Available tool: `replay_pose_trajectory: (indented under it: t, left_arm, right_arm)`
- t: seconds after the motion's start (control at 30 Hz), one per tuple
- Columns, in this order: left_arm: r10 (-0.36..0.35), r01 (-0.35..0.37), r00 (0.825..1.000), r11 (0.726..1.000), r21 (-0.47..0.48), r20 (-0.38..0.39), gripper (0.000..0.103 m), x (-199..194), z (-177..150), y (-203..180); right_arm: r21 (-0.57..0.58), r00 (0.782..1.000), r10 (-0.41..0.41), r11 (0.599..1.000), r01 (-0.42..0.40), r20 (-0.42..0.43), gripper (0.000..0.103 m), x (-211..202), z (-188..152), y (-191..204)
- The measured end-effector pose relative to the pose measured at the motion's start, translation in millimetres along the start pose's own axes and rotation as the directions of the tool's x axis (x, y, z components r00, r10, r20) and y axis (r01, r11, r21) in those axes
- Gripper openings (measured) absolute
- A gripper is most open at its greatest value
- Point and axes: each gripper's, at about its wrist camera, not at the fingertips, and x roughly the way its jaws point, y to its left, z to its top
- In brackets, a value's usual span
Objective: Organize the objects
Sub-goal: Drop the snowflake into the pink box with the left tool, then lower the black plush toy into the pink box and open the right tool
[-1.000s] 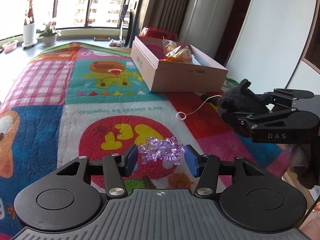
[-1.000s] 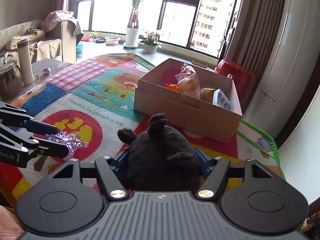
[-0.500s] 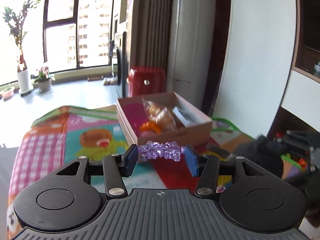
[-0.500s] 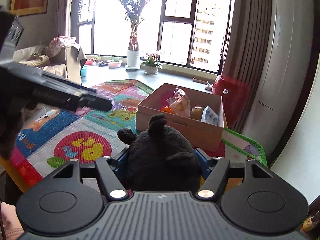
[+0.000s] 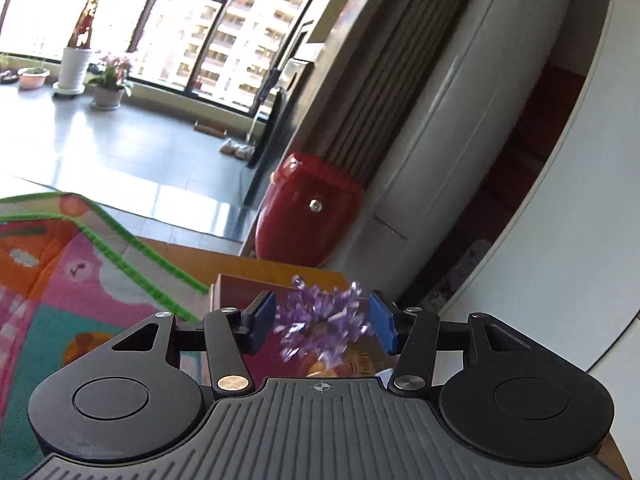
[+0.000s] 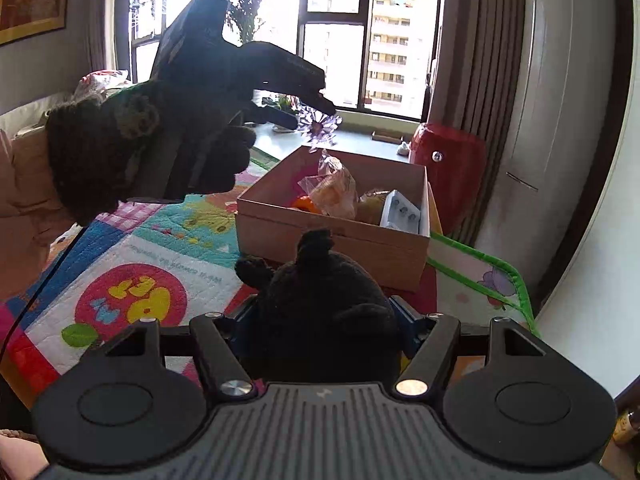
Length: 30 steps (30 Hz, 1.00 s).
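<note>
Your left gripper hung directly above the cardboard box, jaws parted, the purple crystal cluster sitting loose in the gap between the blue pads. So the drop lay straight down. Your right gripper sat nearer you, short of the box, jaws clamped on the black plush toy.

1 cardboard box, 1 black plush toy, 1 purple trinket, 2 grippers.
</note>
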Motion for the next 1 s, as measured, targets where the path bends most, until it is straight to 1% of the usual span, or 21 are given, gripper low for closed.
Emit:
replay_pose_trajectory:
  t: [0.1, 0.13, 0.2, 0.27, 0.37, 0.43, 0.47, 0.53, 0.63, 0.7, 0.77, 0.8, 0.83, 0.87, 0.93, 1.0]
  left_arm:
    - [-0.033, 0.032, 0.999, 0.999, 0.029, 0.032, 0.056, -20, -14, 11]
    - [-0.051, 0.049, 0.998, 0.998, 0.044, 0.029, 0.056, -27, -20, 14]
    - [-0.070, 0.070, 0.998, 0.995, 0.067, 0.003, 0.056, -38, -33, 17]
    - [-0.069, 0.071, 0.997, 0.993, 0.089, -0.027, 0.056, -55, -50, 17]
    - [-0.093, 0.099, 0.994, 0.990, 0.104, -0.060, 0.056, -77, -76, 21]
    - [-0.126, 0.134, 0.989, 0.985, 0.106, -0.076, 0.056, -90, -92, 24]
    - [-0.132, 0.139, 0.989, 0.985, 0.102, -0.074, 0.056, -93, -97, 26]
    - [-0.117, 0.121, 0.991, 0.989, 0.086, -0.059, 0.056, -103, -105, 32]
    - [-0.065, 0.069, 0.996, 0.995, 0.073, -0.064, 0.056, -108, -114, 39]
    - [-0.066, 0.071, 0.995, 0.995, 0.066, -0.079, 0.056, -110, -117, 43]
    - [-0.068, 0.072, 0.994, 0.996, 0.046, -0.084, 0.056, -115, -120, 49]
    - [-0.064, 0.067, 0.994, 0.997, 0.034, -0.085, 0.056, -116, -121, 52]
    - [-0.058, 0.061, 0.995, 0.998, 0.024, -0.087, 0.056, -118, -123, 56]
    - [-0.053, 0.054, 0.995, 0.998, 0.015, -0.089, 0.056, -119, -124, 59]
    - [-0.045, 0.046, 0.994, 0.999, 0.003, -0.099, 0.056, -121, -127, 66]
    - [-0.038, 0.038, 0.993, 0.999, -0.001, -0.111, 0.056, -120, -129, 70]
  right_arm:
    - [0.016, 0.999, 0.009, 1.000, -0.008, -0.043, 0.068, 13, -1, -5]
    - [0.024, 0.998, 0.016, 1.000, -0.014, -0.064, 0.068, 18, -2, -5]
    - [0.044, 0.994, 0.029, 0.999, -0.024, -0.109, 0.068, 32, -4, -5]
    - [0.053, 0.991, 0.033, 0.998, -0.026, -0.132, 0.068, 39, -4, -3]
    - [0.072, 0.990, 0.035, 0.997, -0.026, -0.133, 0.068, 43, 7, -4]
    - [0.087, 0.992, 0.039, 0.996, -0.029, -0.118, 0.068, 40, 22, -7]
    - [0.101, 0.994, 0.041, 0.994, -0.030, -0.104, 0.068, 38, 33, -10]
    - [0.131, 0.997, 0.038, 0.991, -0.030, -0.062, 0.068, 32, 59, -18]
    - [0.182, 1.000, 0.015, 0.983, -0.017, 0.012, 0.068, 33, 105, -31]
    - [0.221, 0.999, -0.003, 0.975, -0.007, 0.046, 0.068, 42, 132, -39]
    - [0.241, 0.995, -0.047, 0.970, 0.024, 0.089, 0.068, 57, 152, -45]
    - [0.238, 0.993, -0.063, 0.970, 0.039, 0.095, 0.071, 68, 158, -47]
    - [0.231, 0.995, -0.064, 0.972, 0.044, 0.078, 0.074, 80, 160, -48]
    - [0.230, 0.997, -0.065, 0.972, 0.054, 0.043, 0.074, 93, 159, -50]
    - [0.241, 0.998, -0.066, 0.968, 0.068, -0.015, 0.074, 110, 147, -53]
    - [0.236, 0.998, -0.047, 0.970, 0.055, -0.040, 0.074, 115, 128, -55]
